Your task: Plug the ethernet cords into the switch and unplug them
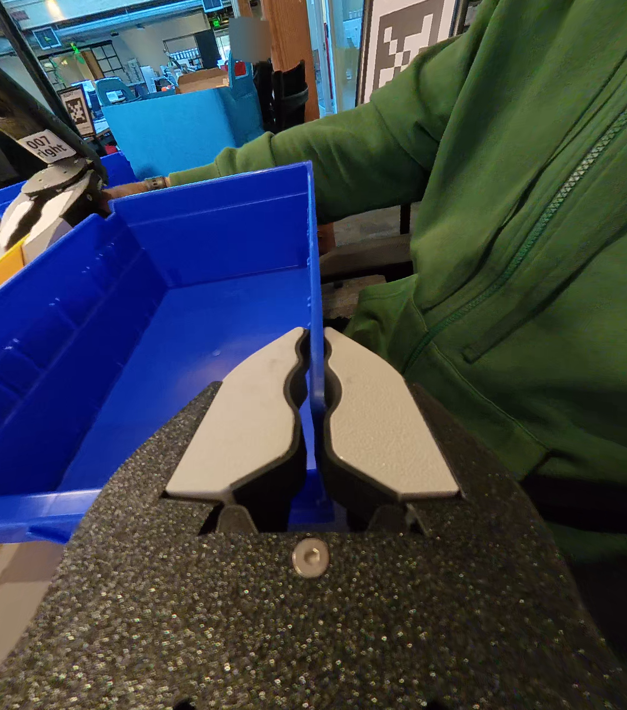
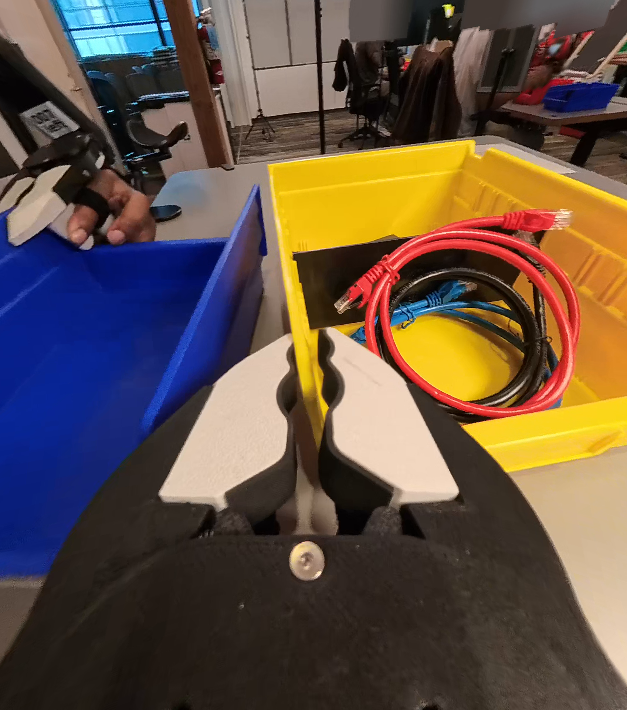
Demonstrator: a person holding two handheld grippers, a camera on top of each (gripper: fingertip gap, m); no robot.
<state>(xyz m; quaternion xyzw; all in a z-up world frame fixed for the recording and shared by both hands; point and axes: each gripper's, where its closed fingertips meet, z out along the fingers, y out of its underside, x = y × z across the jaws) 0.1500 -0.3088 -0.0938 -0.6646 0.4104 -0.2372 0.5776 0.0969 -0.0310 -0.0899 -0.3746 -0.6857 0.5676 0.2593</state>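
The yellow bin (image 2: 381,165) holds coiled red (image 2: 473,399), blue (image 2: 438,303) and black (image 2: 527,303) ethernet cords lying over a black switch (image 2: 342,276). My right gripper (image 2: 306,338) is shut on the yellow bin's left wall. My left gripper (image 1: 315,334) is shut on the right wall of the empty blue bin (image 1: 208,238), which appears tilted. The blue bin (image 2: 74,345) sits just left of the yellow bin. Each gripper also shows far off in the other's view: the right gripper (image 1: 35,215) and the left gripper (image 2: 35,219), held by a hand.
Both bins rest on a grey table (image 2: 592,538). A person in a green hooded jacket (image 1: 515,230) sits close on the right of the left wrist view. Another blue bin (image 1: 116,169) stands behind. Office chairs and tables fill the room beyond. Some 30 cm of space lies between my two pairs of fingers.
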